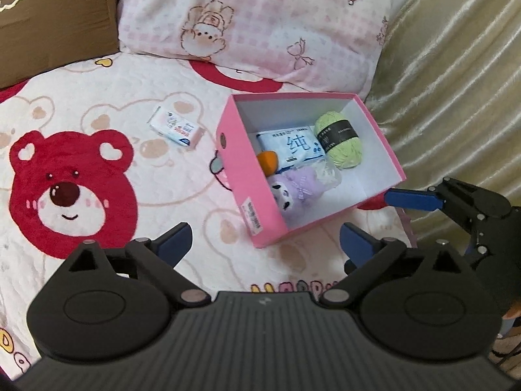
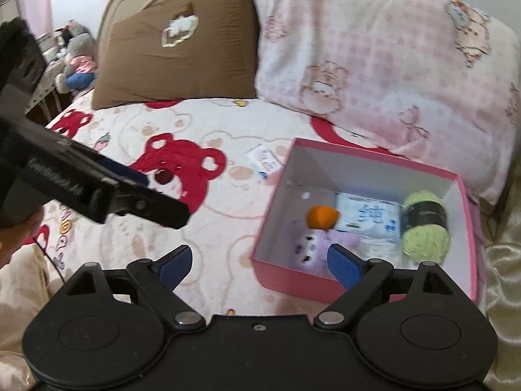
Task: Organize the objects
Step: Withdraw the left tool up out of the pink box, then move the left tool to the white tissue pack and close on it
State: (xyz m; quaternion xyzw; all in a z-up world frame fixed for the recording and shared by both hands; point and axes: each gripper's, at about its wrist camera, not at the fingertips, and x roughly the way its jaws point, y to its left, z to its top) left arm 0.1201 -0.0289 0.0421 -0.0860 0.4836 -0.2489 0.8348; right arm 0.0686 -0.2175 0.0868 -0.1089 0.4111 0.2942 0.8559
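Fleecy bedspread (image 1: 97, 104), rectangular pink box (image 1: 234, 176)

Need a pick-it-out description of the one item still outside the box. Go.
On the bear-print blanket, find the open pink box below the pink checked pillow. The small white tissue packet lies flat on the blanket just left of the box, apart from it. It is the only loose item; the yarn, plush and larger blue-white packet all sit inside the box.

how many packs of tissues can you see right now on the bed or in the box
2. One blue tissue pack lies inside the pink box, beside the green yarn. One pink-and-white tissue pack lies on the bear blanket, left of the box. More could be hidden under the toys.
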